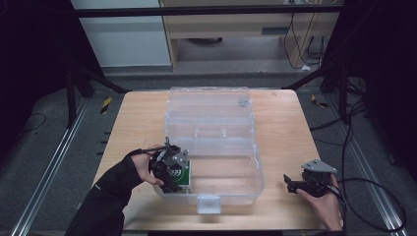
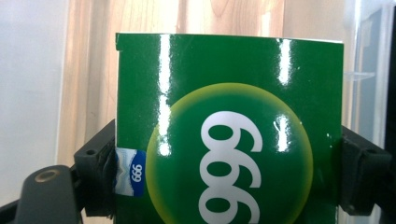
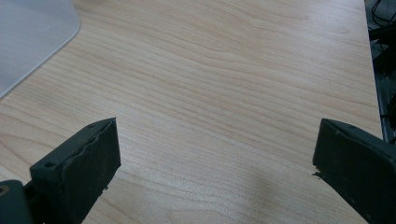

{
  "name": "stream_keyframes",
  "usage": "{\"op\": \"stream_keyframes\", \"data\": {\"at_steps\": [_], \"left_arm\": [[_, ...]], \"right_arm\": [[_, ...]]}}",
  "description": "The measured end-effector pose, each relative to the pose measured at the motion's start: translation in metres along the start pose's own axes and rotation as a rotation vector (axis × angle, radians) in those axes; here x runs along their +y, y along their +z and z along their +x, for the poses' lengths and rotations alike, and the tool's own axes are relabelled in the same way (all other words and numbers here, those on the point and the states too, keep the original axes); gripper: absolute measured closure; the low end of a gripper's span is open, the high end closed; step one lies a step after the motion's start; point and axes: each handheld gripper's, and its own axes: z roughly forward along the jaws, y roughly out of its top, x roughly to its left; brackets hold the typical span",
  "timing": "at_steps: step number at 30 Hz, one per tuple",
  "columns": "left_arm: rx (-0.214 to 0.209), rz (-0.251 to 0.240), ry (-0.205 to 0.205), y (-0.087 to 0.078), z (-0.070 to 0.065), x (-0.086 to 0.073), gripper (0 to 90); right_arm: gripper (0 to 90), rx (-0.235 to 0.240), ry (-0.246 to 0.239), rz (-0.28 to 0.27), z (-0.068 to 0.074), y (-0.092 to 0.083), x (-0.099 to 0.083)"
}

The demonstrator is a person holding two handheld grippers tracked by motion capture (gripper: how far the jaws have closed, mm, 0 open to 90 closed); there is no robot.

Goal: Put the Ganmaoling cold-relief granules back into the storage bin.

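Observation:
A glossy green box (image 2: 229,130) printed with white "999" in a yellow-edged circle sits between the jaws of my left gripper (image 2: 229,182), which is shut on its two sides. In the high view that box (image 1: 180,178) is held by the left gripper (image 1: 169,172) at the front left corner of a clear plastic storage bin (image 1: 246,167), inside its wall. My right gripper (image 1: 294,185) hovers low over the wooden table (image 1: 285,128) to the right of the bin, and in its own view the right gripper (image 3: 215,163) stands open with bare wood between the jaws.
The bin's clear lid (image 1: 209,105) lies open behind it toward the table's far edge. A corner of clear plastic (image 3: 32,37) shows at the upper left of the right gripper view. Cables (image 1: 373,196) trail off the table's right side. Dark frame legs (image 1: 88,78) stand beyond.

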Motion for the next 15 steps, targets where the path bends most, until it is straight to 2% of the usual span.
{"op": "stream_keyframes", "data": {"at_steps": [15], "left_arm": [[0.018, 0.002, 0.007, 0.0029, -0.003, -0.0013, 13.3]], "right_arm": [[1.1, 0.003, -0.002, 0.005, 0.0002, 0.0002, 0.0]]}}
